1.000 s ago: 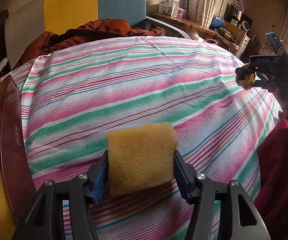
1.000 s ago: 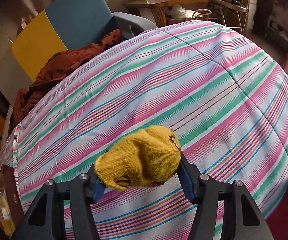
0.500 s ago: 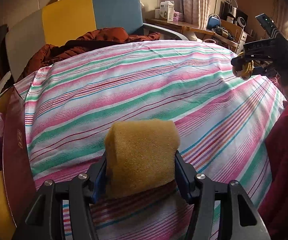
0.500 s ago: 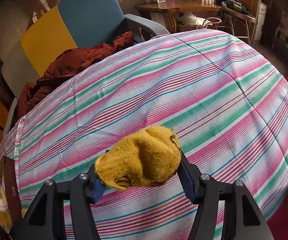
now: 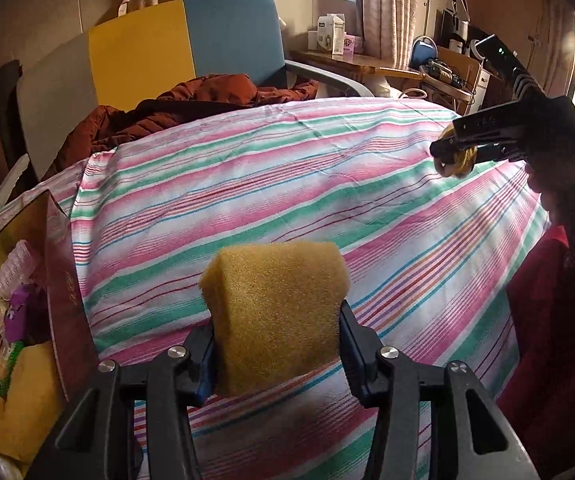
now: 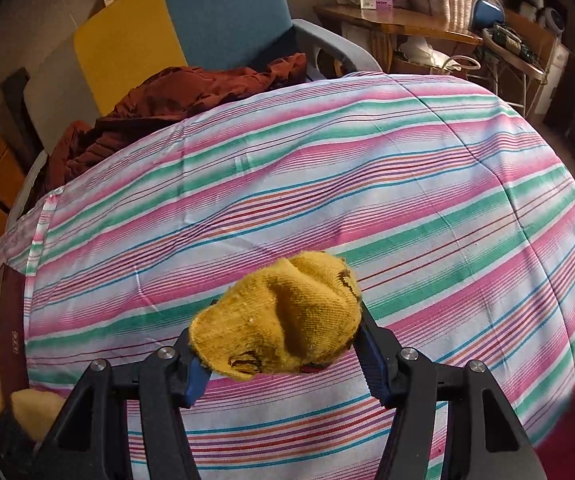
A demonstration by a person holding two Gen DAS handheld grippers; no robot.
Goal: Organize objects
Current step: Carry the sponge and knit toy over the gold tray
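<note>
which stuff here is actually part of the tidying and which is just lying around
Part of the job:
- yellow sponge, pinched in the left gripper, whose fingers have just been closing
- mustard knitted cloth, held in the right gripper
- open box at the left, already holding packets

Just lying about:
- striped bedcover
- rust-brown jacket
- blue and yellow chair
- cartons on the wooden desk

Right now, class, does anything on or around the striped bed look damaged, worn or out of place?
Yes. The yellow knitted cloth in the right claw looks worn: dark stains and a frayed hole near its lower edge. A rust-brown jacket lies crumpled at the bed's far side rather than folded.
</note>
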